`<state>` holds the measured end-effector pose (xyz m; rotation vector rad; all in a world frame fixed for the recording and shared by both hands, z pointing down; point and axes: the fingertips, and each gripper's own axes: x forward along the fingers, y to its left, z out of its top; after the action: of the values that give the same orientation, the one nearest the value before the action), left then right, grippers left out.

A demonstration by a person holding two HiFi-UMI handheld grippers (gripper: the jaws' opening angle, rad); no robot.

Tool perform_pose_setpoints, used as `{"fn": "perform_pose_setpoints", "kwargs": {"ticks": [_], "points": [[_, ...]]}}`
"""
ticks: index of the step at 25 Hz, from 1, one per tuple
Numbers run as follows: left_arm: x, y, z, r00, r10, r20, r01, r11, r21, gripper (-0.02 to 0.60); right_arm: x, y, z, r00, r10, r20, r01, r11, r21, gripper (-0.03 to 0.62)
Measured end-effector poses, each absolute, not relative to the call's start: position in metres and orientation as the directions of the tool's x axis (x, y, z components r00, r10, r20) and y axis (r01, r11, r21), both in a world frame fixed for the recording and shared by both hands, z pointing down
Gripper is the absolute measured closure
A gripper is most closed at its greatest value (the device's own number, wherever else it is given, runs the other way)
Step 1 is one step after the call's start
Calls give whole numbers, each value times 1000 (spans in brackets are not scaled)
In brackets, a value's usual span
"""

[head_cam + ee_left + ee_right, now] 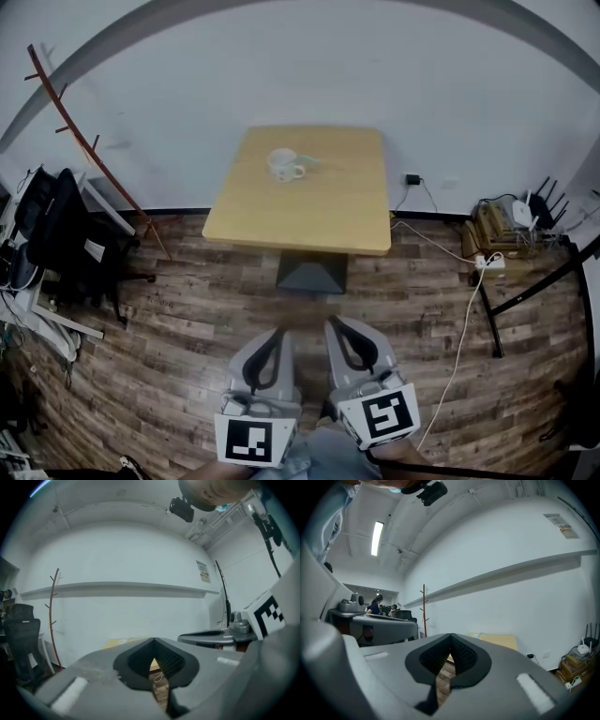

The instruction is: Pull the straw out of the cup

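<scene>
A white cup (286,166) stands on the far part of a light wooden table (319,211), with a pale straw (310,159) sticking out towards the right. Both grippers are held low and close to me, well short of the table and over the floor. In the head view my left gripper (279,332) and my right gripper (332,324) lie side by side, pointing at the table. Each is shut with nothing between its jaws. The left gripper view shows its jaws (153,641) closed tip to tip, and the right gripper view shows the same (451,636).
A dark pedestal base (312,274) carries the table against a white wall. A wooden coat rack (86,142) and a black office chair (64,234) stand at the left. At the right are a router and boxes (513,219) and a white cable (459,347) on the plank floor.
</scene>
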<state>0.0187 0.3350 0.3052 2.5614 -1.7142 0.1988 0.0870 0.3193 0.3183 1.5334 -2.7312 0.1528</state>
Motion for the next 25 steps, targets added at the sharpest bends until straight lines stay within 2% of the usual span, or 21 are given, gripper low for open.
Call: {"fn": "perform_pose_setpoints", "kwargs": {"ticks": [9, 25], "points": [[8, 279, 317, 377, -914, 149, -925, -379, 11, 561, 84, 269, 332, -509, -855, 94, -860, 503, -81, 586], [-62, 135, 285, 406, -913, 32, -913, -403, 62, 561, 20, 128, 304, -473, -877, 82, -881, 474, -9, 586]]}}
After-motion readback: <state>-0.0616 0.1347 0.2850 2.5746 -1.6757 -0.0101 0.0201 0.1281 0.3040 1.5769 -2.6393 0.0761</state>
